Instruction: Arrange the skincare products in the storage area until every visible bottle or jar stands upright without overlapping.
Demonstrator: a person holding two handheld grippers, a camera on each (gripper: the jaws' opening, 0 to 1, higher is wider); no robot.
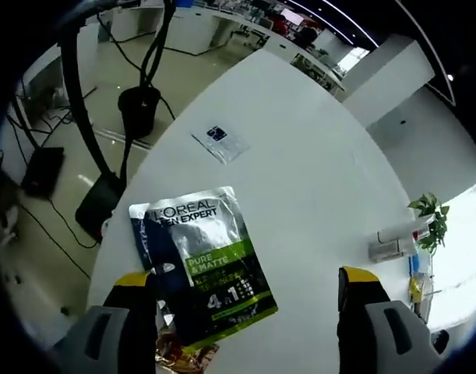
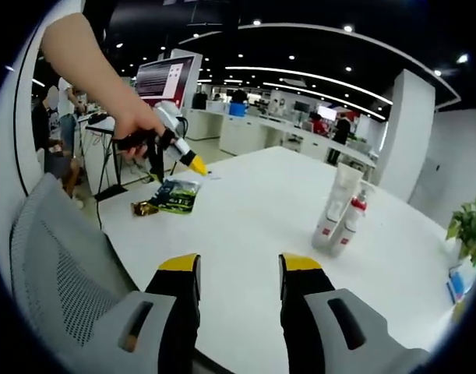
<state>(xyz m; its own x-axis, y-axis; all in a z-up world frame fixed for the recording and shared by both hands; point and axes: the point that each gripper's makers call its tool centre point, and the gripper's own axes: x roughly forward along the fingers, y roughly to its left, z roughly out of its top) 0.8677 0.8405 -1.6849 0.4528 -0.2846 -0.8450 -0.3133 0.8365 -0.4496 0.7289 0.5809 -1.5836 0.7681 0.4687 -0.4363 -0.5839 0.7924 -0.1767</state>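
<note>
Left gripper [image 1: 249,292] jaws spread wide over a silver, green and black skincare sachet [image 1: 202,261] lying flat on the round white table [image 1: 315,179].
Sachet's lower edge hidden behind the left jaw; a gold foil packet [image 1: 183,358] beneath it is cut off. Small clear packet [image 1: 220,142] lies farther off, label unreadable. Right gripper [image 2: 238,273] open, holding nothing. Two white tubes [image 2: 340,206] stand upright, touching; a hand [image 2: 136,121] holds the other gripper above the sachet.
</note>
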